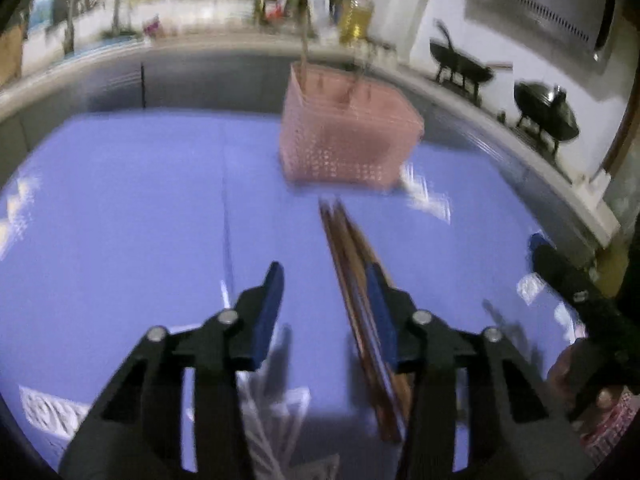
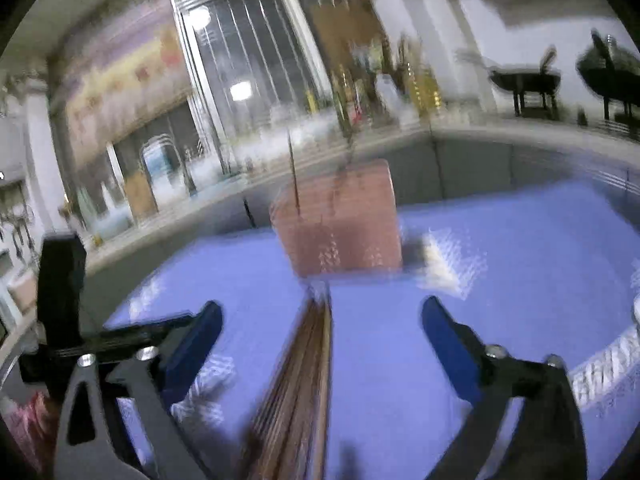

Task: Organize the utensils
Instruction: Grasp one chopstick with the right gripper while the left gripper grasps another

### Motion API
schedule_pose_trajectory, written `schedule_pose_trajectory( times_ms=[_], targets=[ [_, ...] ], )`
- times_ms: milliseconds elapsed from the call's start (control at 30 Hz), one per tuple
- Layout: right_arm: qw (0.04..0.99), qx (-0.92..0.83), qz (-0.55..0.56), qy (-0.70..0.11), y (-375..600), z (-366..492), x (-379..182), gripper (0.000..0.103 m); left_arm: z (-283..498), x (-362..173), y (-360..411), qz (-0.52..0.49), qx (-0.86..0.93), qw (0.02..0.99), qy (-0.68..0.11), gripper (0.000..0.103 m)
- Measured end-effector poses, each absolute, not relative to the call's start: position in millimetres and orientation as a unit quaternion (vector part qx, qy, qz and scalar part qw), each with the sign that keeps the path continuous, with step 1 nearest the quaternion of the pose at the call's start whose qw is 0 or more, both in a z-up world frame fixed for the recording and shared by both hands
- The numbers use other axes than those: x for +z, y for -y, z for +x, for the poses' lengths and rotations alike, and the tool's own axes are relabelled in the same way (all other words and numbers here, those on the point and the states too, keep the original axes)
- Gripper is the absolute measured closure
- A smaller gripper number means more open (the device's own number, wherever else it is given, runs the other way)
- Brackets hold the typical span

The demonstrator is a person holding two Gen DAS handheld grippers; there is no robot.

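A pink perforated basket point(image 1: 348, 136) point(image 2: 340, 220) stands on the blue mat point(image 1: 120, 208) point(image 2: 520, 248), with a few thin utensils sticking up from it. A bundle of brown chopsticks point(image 1: 356, 292) point(image 2: 304, 380) lies lengthwise in front of the basket, pointing at it. My left gripper point(image 1: 324, 280) is open; the chopsticks run along the inside of its right finger, clear of the left one. My right gripper point(image 2: 322, 312) is open wide with the chopsticks in the gap, touching neither pad. Both views are motion-blurred.
White patterned wrappers point(image 1: 52, 412) point(image 2: 452, 260) lie scattered on the mat. A counter behind carries bottles point(image 1: 356, 12), and two black woks point(image 1: 544, 112) point(image 2: 524, 76) stand to the right. The right gripper's body point(image 1: 568, 276) shows at the mat's right edge, the left one's point(image 2: 60, 280) at far left.
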State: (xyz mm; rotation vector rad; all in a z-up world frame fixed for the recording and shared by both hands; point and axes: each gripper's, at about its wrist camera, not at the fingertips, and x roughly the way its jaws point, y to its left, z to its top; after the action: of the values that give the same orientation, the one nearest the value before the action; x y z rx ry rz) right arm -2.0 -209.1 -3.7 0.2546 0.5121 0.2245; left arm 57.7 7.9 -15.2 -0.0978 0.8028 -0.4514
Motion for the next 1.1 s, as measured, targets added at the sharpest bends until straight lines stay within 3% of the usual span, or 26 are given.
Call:
schedule_pose_trajectory(
  times_ms=[100,267,333,467,967,1000,1067,1100],
  targets=[
    [0.933,0.102,0.114,-0.326,202,-9,-35,0.061,46,-35,-3,-0.047,-0.226,0.883,-0.408,0.07],
    [0.911,0.108,0.089,-0.389,188,-18,-61,0.081,31,-51,9,-0.039,-0.246,0.868,-0.43,0.071],
    [0.906,0.111,0.068,-0.403,180,-19,-66,0.083,27,-56,16,-0.023,-0.245,0.866,-0.436,0.078],
    [0.9,0.115,0.055,-0.418,170,-18,-73,0.083,27,-67,21,-0.009,-0.235,0.861,-0.45,0.083],
    [0.909,0.086,0.006,-0.409,166,-17,-73,0.083,35,-69,48,0.048,-0.182,0.877,-0.443,0.088],
    [0.909,0.087,0.011,-0.408,168,-16,-73,0.085,36,-70,48,0.05,-0.18,0.877,-0.442,0.095],
    [0.909,0.084,0.012,-0.407,172,-15,-73,0.096,38,-70,44,0.041,-0.186,0.876,-0.444,0.096],
    [0.908,0.087,0.02,-0.409,176,-15,-73,0.096,38,-70,41,0.037,-0.188,0.874,-0.446,0.096]
  ],
)
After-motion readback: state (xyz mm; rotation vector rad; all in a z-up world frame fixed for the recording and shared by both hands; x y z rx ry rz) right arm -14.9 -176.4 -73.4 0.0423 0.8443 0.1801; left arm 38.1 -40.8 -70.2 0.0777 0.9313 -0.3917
